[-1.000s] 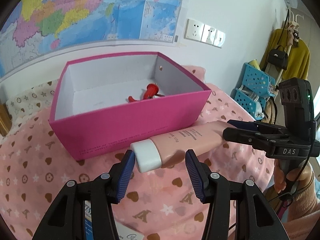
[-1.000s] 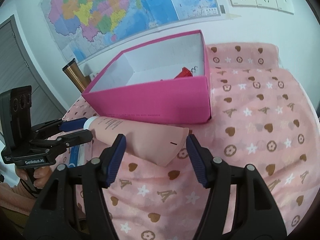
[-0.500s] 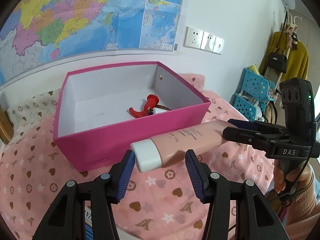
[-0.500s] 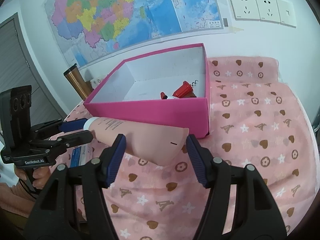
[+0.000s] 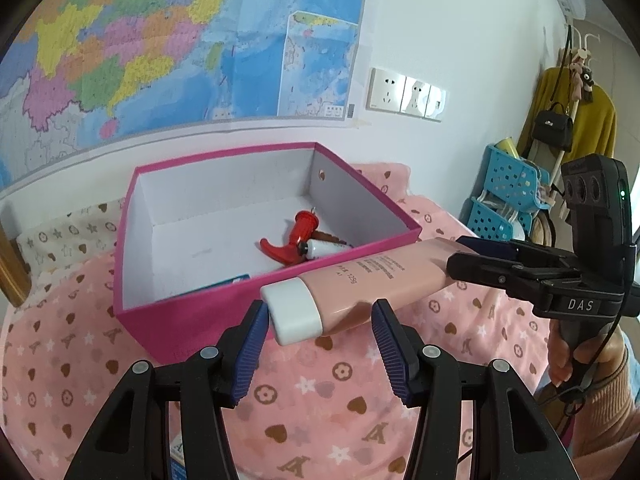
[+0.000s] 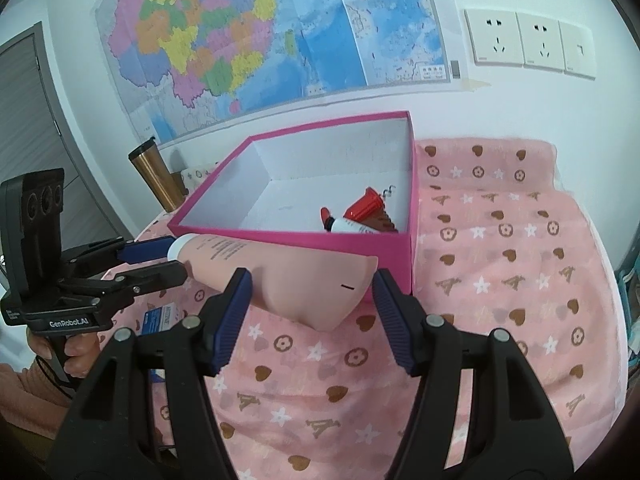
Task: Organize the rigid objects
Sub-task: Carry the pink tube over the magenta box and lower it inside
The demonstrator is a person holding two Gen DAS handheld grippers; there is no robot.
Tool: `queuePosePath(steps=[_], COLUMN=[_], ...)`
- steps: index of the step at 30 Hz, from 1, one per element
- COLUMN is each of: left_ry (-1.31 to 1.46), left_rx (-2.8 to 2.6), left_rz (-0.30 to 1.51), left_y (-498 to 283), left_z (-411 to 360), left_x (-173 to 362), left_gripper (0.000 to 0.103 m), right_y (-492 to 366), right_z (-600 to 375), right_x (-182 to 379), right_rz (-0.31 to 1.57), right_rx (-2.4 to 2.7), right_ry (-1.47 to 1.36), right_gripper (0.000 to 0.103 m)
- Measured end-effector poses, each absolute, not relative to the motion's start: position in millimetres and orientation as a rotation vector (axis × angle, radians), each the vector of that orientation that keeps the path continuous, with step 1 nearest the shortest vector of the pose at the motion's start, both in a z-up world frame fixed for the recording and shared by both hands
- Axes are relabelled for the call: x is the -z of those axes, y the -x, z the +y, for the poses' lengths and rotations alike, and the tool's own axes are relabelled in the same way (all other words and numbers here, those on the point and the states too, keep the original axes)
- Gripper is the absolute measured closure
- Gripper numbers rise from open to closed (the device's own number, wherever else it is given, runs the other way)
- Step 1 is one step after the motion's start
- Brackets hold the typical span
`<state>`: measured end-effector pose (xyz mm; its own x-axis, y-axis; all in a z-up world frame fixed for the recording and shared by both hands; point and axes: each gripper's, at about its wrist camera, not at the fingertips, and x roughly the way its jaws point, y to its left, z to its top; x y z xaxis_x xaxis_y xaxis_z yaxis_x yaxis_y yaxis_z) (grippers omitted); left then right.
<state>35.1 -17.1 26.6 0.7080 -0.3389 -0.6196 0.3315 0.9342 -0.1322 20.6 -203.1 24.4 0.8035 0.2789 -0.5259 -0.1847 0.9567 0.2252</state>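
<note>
Though the pink patterned cloth (image 6: 500, 280) covers the whole worktop, its near edge is cut off by both views, and whatever lies beneath the cloth is hidden. Open cloth runs wide to the right of the pink box (image 5: 248, 308) in the right wrist view, and a narrower band lies in front of it. That box stands open-topped near the wall with the map (image 5: 160, 40); its front wall hides most of the floor inside, so only part of the red-capped item (image 5: 296, 240), a small white tube (image 5: 324, 247) beside it and a sliver of something blue show. A copper tumbler (image 6: 154, 178) stands behind the box's far left corner, its base out of sight.

Held off the cloth, just in front of the box's front rim, the pink cosmetic tube (image 5: 372, 280) spans between the two tools. The right claw (image 6: 312, 284) is clamped on the flat crimped end, its blue pads pressing both edges. The left claw (image 5: 318, 322) sits around the white cap (image 5: 294, 312); one pad touches the cap, the other meets the tube's shoulder, so it reads as gripping. Print on the tube is too small to read. A blue-and-white packet (image 6: 160, 316) lies on the cloth under the left tool, mostly covered. A hand (image 6: 74, 354) grips that tool's handle.
</note>
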Motion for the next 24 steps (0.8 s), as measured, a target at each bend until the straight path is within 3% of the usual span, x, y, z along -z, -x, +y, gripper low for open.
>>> queuePosePath(steps=[24], left_ry=[0.012], left_rx=[0.357], left_rz=[0.671], left_y=[-57.6], left_z=[-14.3], left_x=[-34.2], left_gripper=[0.049], right_y=[-44.2], right_z=[-209.5], right_x=[-38.7], right_rz=[0.563], right_rx=[-0.249], right_ry=[-0.149], right_gripper=[0.038])
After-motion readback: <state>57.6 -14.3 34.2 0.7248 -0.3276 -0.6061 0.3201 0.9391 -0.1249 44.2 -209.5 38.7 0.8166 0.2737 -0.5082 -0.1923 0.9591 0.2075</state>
